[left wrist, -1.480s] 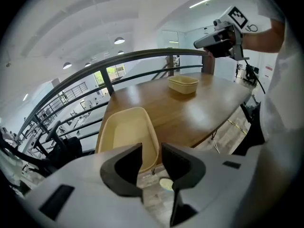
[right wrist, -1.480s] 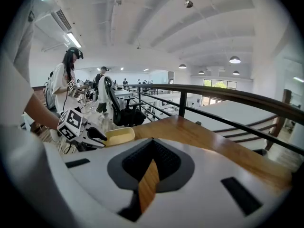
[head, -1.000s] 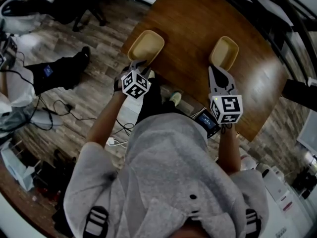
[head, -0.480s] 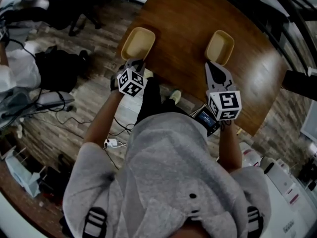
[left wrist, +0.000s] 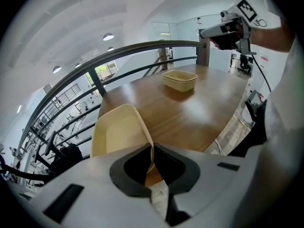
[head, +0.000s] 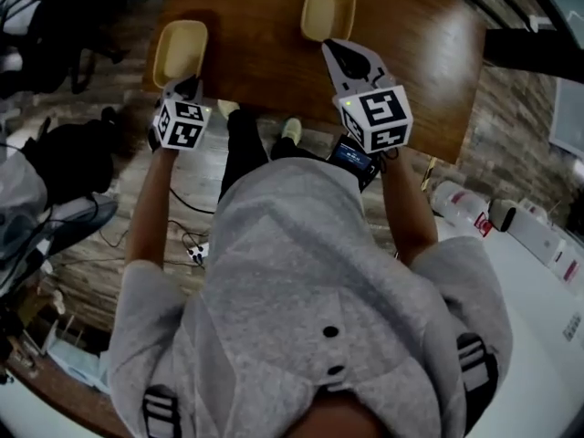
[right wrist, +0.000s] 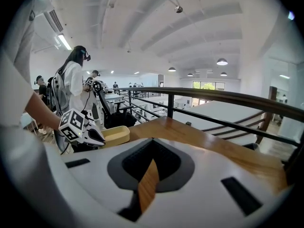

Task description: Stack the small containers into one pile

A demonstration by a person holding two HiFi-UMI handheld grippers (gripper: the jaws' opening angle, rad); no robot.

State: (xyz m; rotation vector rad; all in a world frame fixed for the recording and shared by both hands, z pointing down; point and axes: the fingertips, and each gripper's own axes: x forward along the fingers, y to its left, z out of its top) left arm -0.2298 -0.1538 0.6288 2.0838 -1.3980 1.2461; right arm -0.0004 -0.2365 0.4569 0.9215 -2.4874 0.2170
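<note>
Left gripper (left wrist: 153, 164) has just been closing, and its jaws now pinch the near rim of a pale yellow rectangular plastic container (left wrist: 116, 133), the thin wall caught right between them. That container sits at the left edge of the brown wooden surface (head: 255, 27), close to the near corner.

Over on the other side, the right gripper (head: 331, 46) hangs above the surface with its jaws together and nothing in them; only wood grain shows through the slit. A second pale yellow container (head: 328, 11) rests upright on the surface just beyond its tip, well apart from the first one.

A dark metal railing (right wrist: 213, 98) runs behind the surface. A person in a white top (right wrist: 72, 87) stands in the background.
</note>
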